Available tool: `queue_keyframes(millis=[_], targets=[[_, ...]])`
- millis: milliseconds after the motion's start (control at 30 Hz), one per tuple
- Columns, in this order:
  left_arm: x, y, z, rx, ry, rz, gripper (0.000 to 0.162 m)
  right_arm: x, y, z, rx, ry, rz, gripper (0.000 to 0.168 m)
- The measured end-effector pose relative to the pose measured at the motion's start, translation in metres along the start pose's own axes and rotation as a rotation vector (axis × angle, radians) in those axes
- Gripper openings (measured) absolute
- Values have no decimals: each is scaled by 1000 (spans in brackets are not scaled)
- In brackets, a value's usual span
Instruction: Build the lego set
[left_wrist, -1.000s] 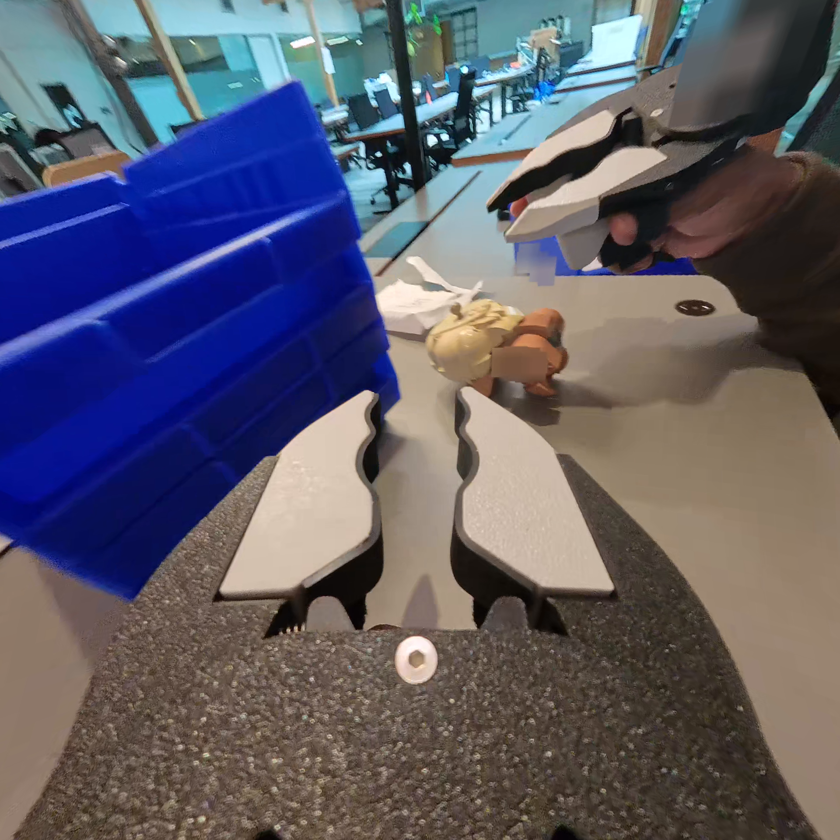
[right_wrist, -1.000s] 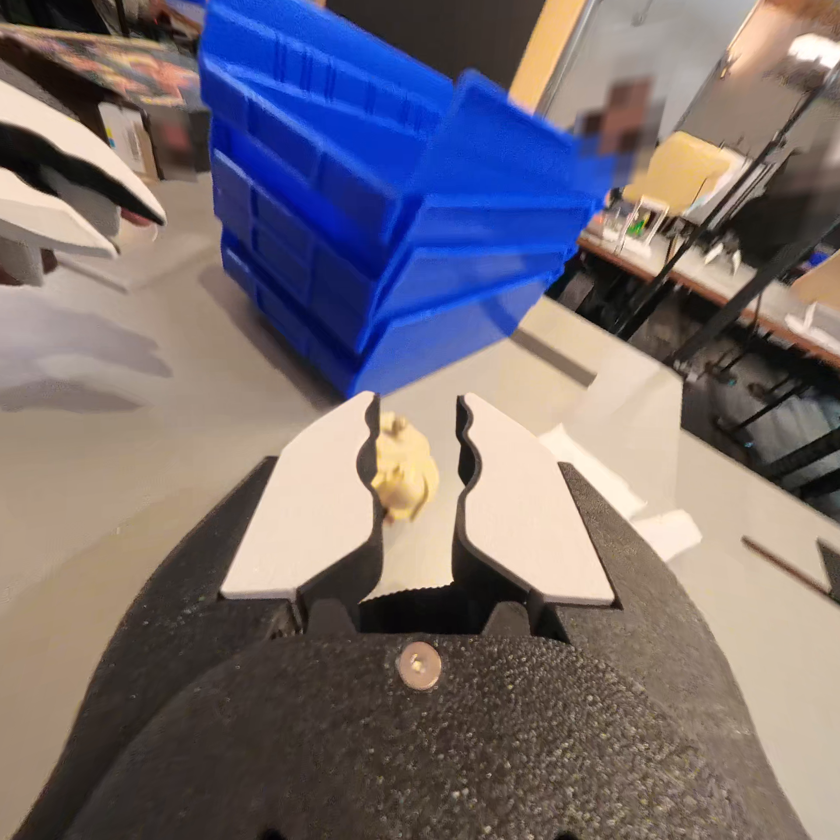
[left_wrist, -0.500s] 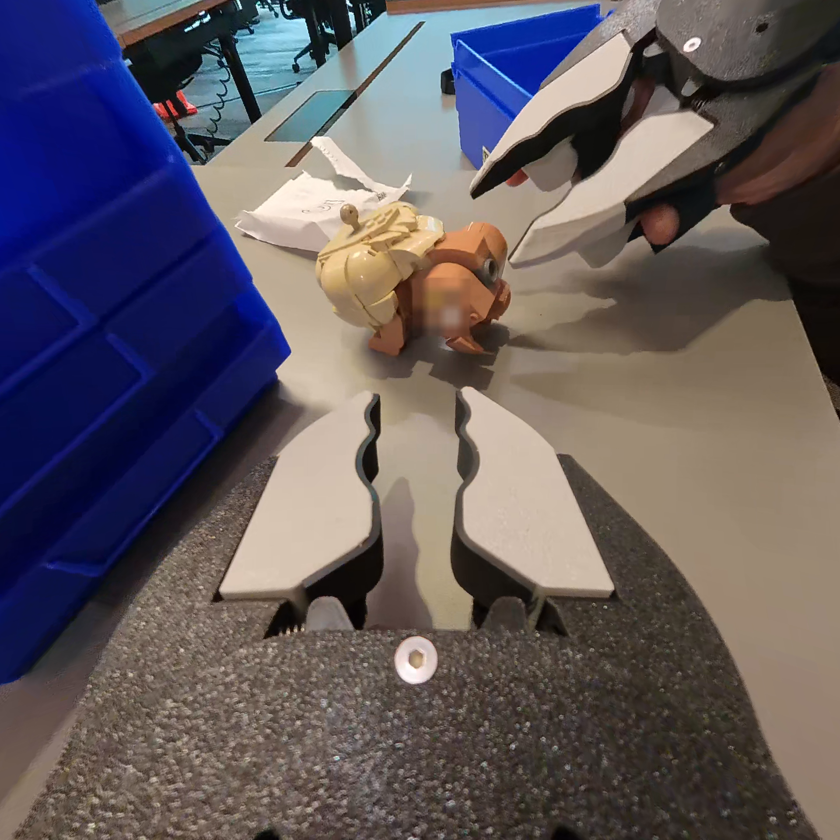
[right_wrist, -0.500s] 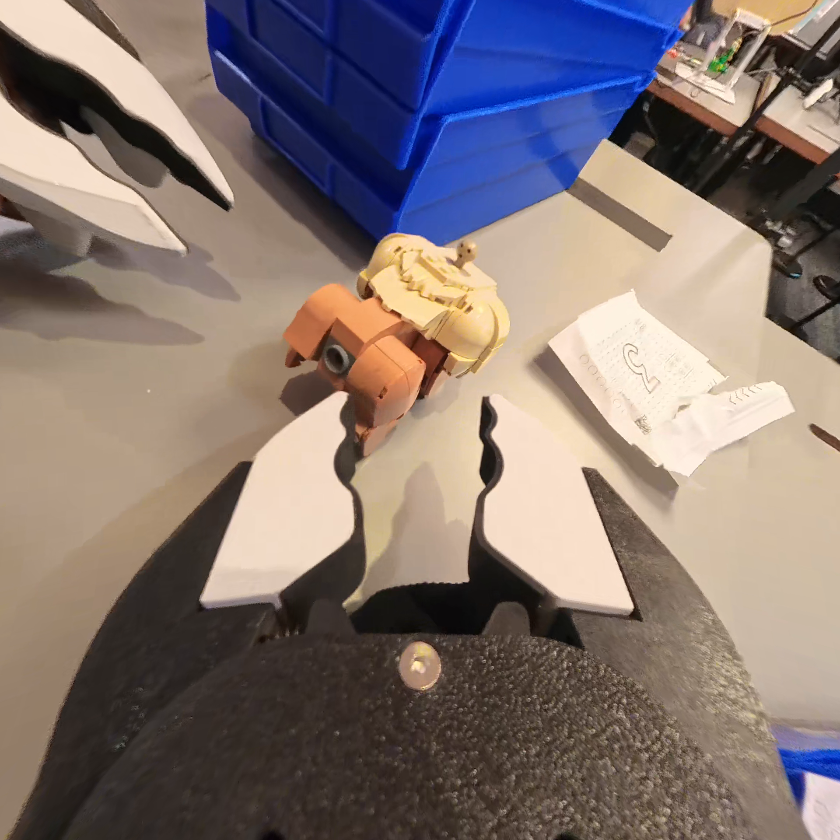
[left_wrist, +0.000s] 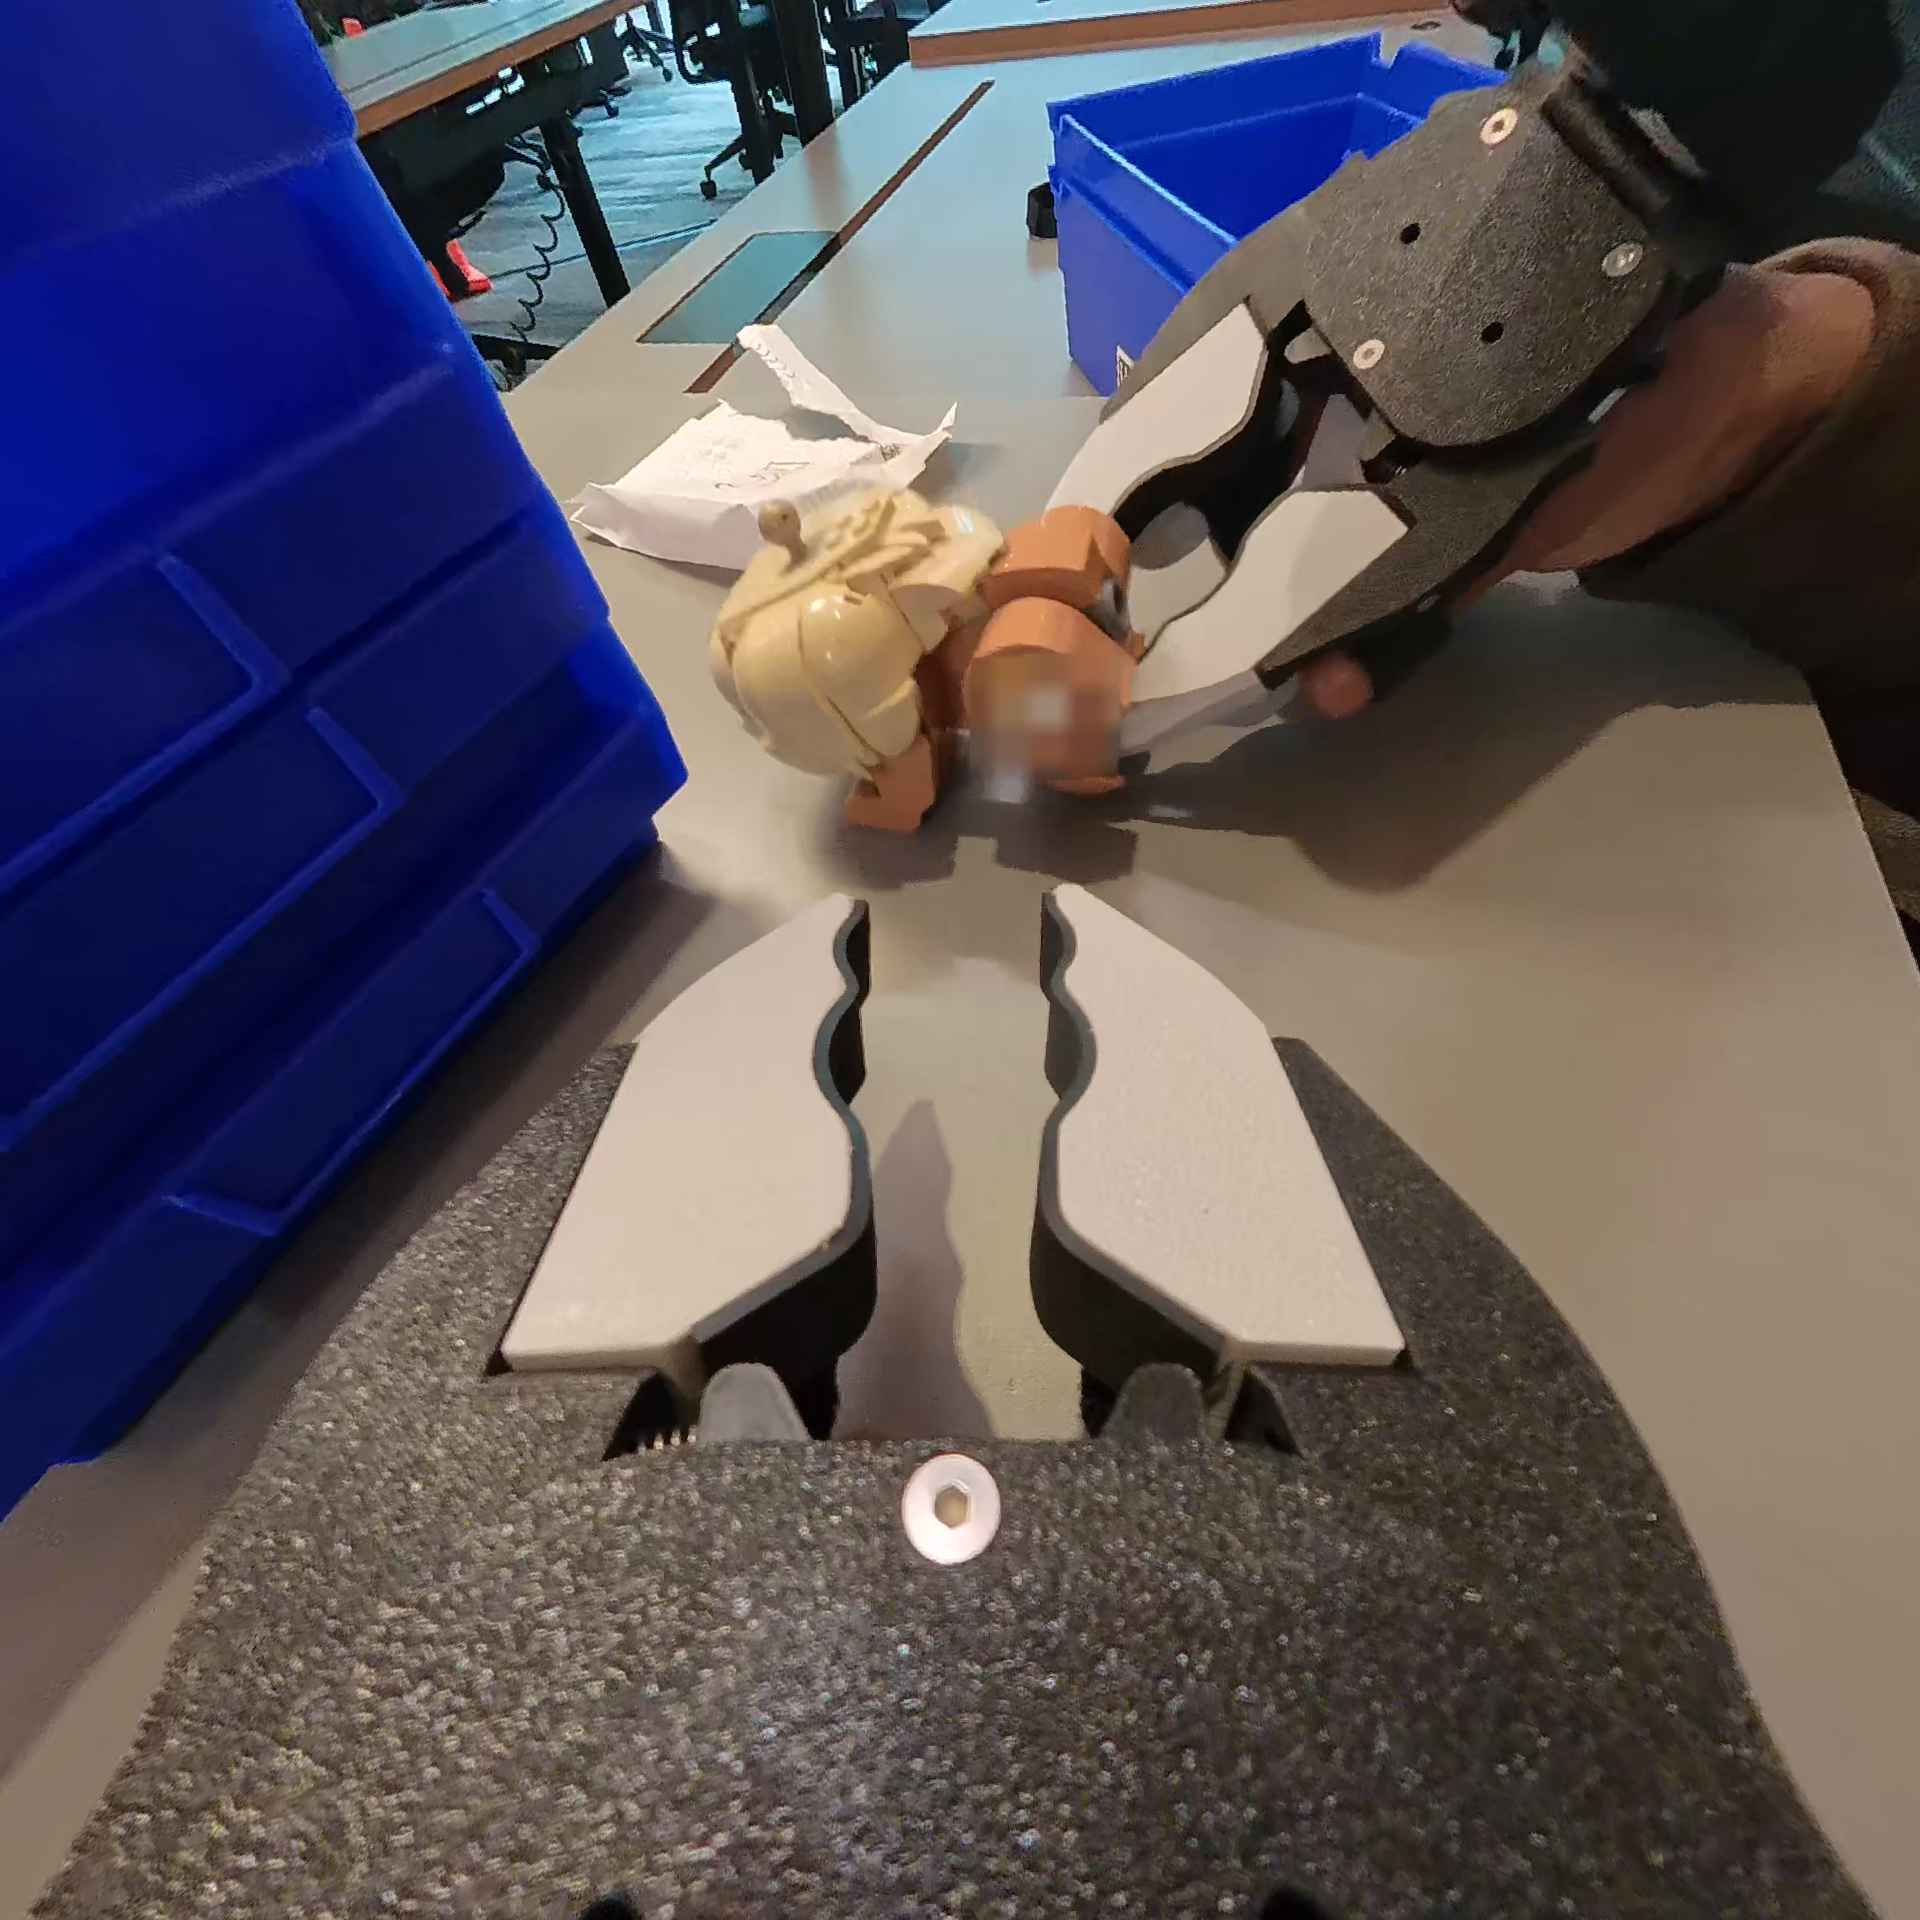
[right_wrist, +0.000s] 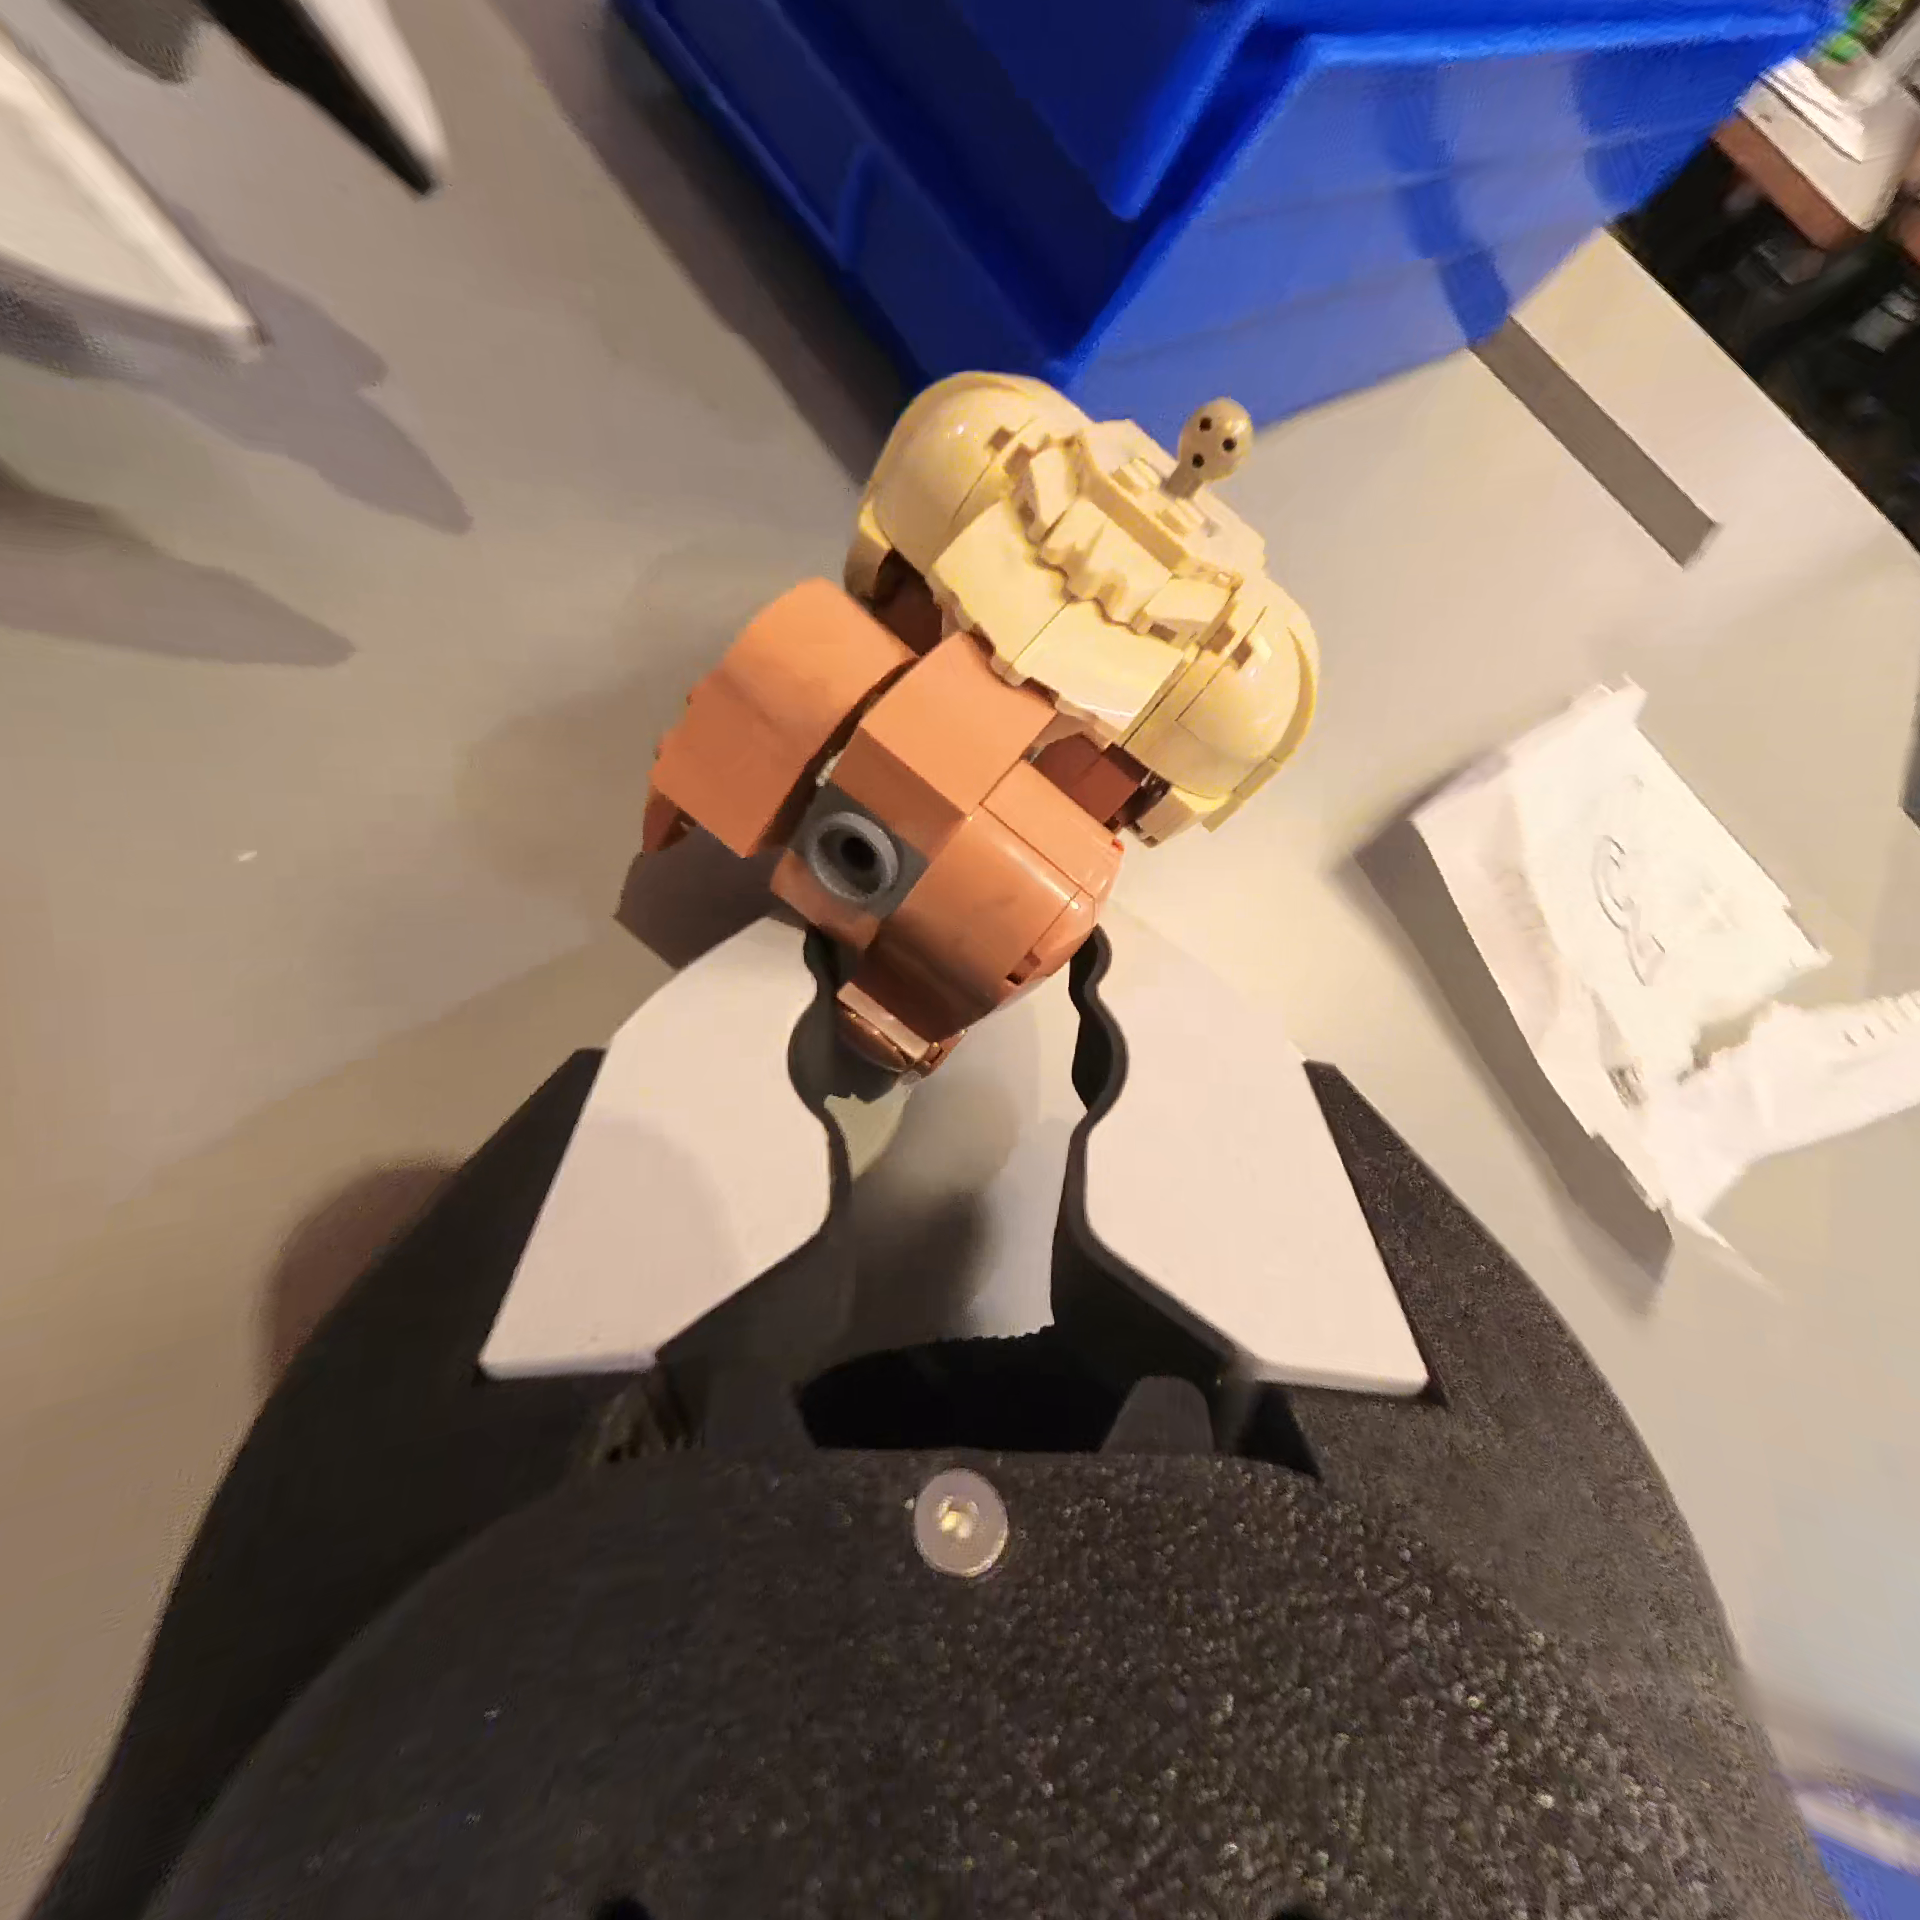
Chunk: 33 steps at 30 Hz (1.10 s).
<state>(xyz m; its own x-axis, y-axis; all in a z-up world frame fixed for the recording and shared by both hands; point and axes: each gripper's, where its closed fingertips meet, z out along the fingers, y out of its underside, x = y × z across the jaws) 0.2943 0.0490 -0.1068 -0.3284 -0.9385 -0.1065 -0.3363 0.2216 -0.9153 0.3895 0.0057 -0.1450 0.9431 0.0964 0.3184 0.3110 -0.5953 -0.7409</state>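
A tan and brown lego model (left_wrist: 831, 644) stands on the grey table (left_wrist: 1455, 1039), tan shell toward the blue bins. In the right wrist view the model (right_wrist: 1091, 603) shows a grey stud hole on its brown end. My right gripper (right_wrist: 945, 945) has its fingertips against both sides of that brown end. It also shows in the left wrist view (left_wrist: 1117, 613), tilted down from the right and held by a hand. My left gripper (left_wrist: 954, 914) is open and empty, just short of the model. Its fingers (right_wrist: 94, 239) show at the top left of the right wrist view.
A stack of blue bins (left_wrist: 260, 727) stands close on the left of the model, also seen in the right wrist view (right_wrist: 1247, 156). A torn white paper bag (left_wrist: 748, 468) lies behind the model. An open blue bin (left_wrist: 1122, 281) stands farther back right. Left tips to right tips: about 12 cm.
My right gripper came down onto the model and its jaws narrowed around the brown end. My left gripper moved closer to the model and stayed open.
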Motion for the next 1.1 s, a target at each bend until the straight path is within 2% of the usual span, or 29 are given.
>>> queue_keyframes(millis=[267,333,433,600,800,900,967,1100], targets=[[0,-14,-8,61,32,74,34,-53,-8,-19,179,-542,-367,42],[9,-16,-8,60,86,126,41,-62,-7,-19,187,-606,-444,40],[22,-19,-8,52,168,204,50,-61,-4,-16,152,-615,-480,35],[30,-22,-9,-23,270,276,62,-40,16,-29,90,-395,-492,41],[37,-36,-2,-108,383,192,72,-34,0,-71,259,-45,-291,38],[43,-35,8,-203,381,243,76,-59,-20,-88,370,1,-205,37],[46,-30,17,-284,364,293,77,-72,-29,-84,391,38,-149,36],[47,-15,31,-428,339,327,76,-65,-28,-65,263,307,-160,37]])
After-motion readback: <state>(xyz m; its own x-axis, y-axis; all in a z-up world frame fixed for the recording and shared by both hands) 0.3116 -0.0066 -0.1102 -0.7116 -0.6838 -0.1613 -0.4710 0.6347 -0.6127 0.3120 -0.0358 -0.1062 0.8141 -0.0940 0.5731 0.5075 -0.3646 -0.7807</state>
